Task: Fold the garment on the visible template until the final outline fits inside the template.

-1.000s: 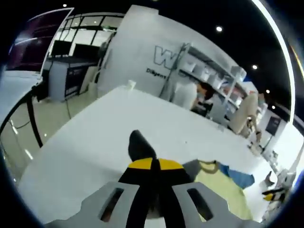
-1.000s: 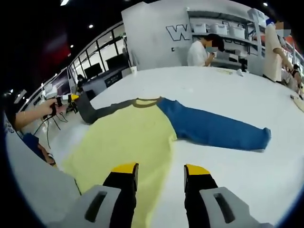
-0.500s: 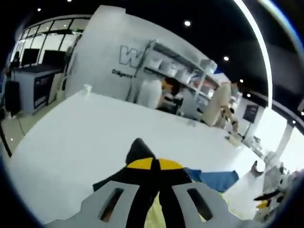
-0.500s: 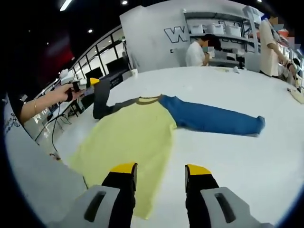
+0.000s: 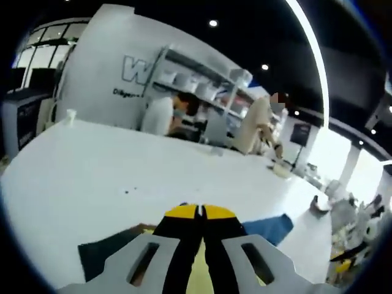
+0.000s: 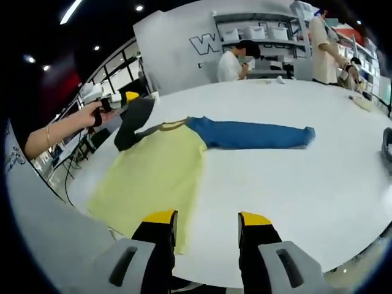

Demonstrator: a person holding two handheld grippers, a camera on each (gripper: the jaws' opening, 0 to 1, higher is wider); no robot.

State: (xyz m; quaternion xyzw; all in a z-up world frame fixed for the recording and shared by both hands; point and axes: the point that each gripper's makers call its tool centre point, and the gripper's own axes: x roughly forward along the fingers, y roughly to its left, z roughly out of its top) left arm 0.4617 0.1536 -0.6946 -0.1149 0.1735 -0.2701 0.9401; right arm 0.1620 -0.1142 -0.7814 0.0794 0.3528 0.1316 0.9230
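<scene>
A long-sleeved garment lies on the white table point(image 6: 318, 184), with a yellow body point(image 6: 156, 174) and a blue sleeve point(image 6: 251, 135) stretched out flat to the right. Its dark grey sleeve point(image 6: 133, 119) is lifted off the table, and my left gripper point(image 6: 125, 98), in a person's hand point(image 6: 92, 113), is shut on its end. In the left gripper view the shut gripper point(image 5: 199, 211) hangs over the grey sleeve point(image 5: 104, 254), the yellow body point(image 5: 199, 283) and the blue sleeve point(image 5: 266, 228). My right gripper point(image 6: 207, 220) stands open above the garment's near hem, with nothing between its fingers.
The table's near edge point(image 6: 202, 275) curves just below the yellow hem. People stand by white shelves point(image 6: 269, 37) behind the far side. A small cup point(image 5: 70, 114) sits at the far left edge, and a dark object point(image 6: 387, 144) at the right edge.
The left gripper has raised the grey sleeve and carried it in over the garment's shoulder. The right gripper's view has drawn back, so more of the table shows; it stays open.
</scene>
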